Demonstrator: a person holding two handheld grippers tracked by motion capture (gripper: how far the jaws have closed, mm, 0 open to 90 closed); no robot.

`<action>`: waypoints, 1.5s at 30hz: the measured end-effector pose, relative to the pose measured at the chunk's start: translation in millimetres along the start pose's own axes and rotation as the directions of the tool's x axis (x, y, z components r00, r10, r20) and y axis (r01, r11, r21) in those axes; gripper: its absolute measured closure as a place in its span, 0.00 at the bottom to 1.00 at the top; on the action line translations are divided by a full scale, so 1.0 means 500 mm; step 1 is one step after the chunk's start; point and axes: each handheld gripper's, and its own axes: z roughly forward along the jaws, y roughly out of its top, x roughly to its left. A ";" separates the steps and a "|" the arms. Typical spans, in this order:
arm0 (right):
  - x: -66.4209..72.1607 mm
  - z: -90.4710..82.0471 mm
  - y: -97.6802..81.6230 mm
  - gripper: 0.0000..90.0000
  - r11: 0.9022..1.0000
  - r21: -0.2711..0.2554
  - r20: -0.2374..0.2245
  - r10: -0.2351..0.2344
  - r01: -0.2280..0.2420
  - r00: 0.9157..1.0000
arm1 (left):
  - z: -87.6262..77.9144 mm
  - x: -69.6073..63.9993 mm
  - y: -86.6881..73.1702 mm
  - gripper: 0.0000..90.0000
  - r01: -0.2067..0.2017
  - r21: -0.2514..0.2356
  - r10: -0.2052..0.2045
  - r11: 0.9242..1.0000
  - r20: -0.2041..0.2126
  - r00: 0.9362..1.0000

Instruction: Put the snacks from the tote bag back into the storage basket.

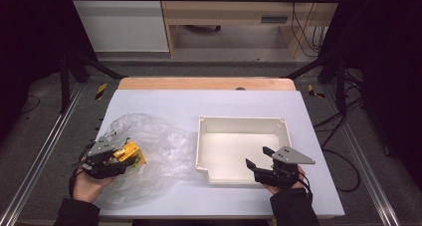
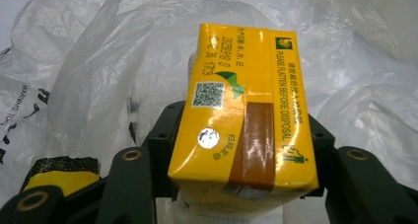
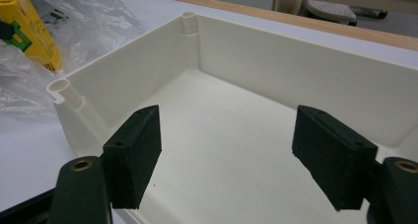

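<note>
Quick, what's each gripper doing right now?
Left gripper: shut on the yellow carton.
Right gripper: open, nothing held, over the tray.

The yellow carton (image 2: 241,115) is looking like glossy coated card, catching glare all over, with a strip of shiny brown tape running down one face. The bag (image 1: 149,151) under it is showing as thin clear plastic film, crinkly and reflective (almost milky where it's bunching up). The tray (image 1: 283,131) is coming across as smooth cream moulded plastic, satin rather than shiny. The worktop (image 1: 199,104) is wearing a matt pale sheet, with a bare wood edge showing at the far side. The left tool (image 2: 241,184) and right tool (image 3: 231,155) are showing matt black plastic jaws, slightly grainy.
</note>
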 end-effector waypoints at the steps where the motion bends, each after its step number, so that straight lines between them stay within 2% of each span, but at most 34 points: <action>1: 0.000 0.000 0.000 0.30 1.000 0.002 0.000 0.002 -0.002 1.000 | -0.001 0.000 0.000 0.53 -0.003 0.003 0.003 1.000 -0.003 1.000; 4: -0.001 0.000 0.000 0.30 1.000 0.001 -0.001 0.002 -0.002 1.000 | -0.002 -0.004 0.001 0.55 -0.017 0.009 0.018 1.000 -0.015 1.000; 12: -0.003 0.000 -0.001 0.30 1.000 0.001 -0.001 0.001 -0.001 1.000 | -0.006 -0.008 0.001 0.56 -0.020 0.003 0.020 1.000 -0.020 1.000; 18: -0.004 -0.001 -0.001 0.30 1.000 0.000 -0.001 0.004 -0.004 1.000 | -0.028 -0.010 0.009 0.56 0.005 -0.045 -0.006 0.999 -0.029 1.000; 25: -0.005 -0.003 -0.001 0.30 1.000 -0.003 -0.002 0.003 -0.003 1.000 | -0.069 -0.018 0.026 0.56 0.024 -0.116 -0.029 0.993 -0.044 0.999; 35: -0.008 -0.008 0.001 0.29 1.000 -0.017 0.005 0.003 -0.003 1.000 | -0.114 -0.028 0.053 0.56 0.013 -0.182 -0.026 0.983 -0.067 0.997; 38: -0.008 -0.008 0.001 0.29 1.000 -0.018 0.007 0.001 -0.001 1.000 | -0.129 -0.033 0.062 0.56 0.008 -0.204 -0.022 0.979 -0.063 0.998; 45: -0.010 -0.013 0.004 0.26 1.000 -0.022 0.004 -0.001 0.001 1.000 | -0.156 -0.053 0.091 0.56 -0.029 -0.233 0.021 0.972 -0.038 0.999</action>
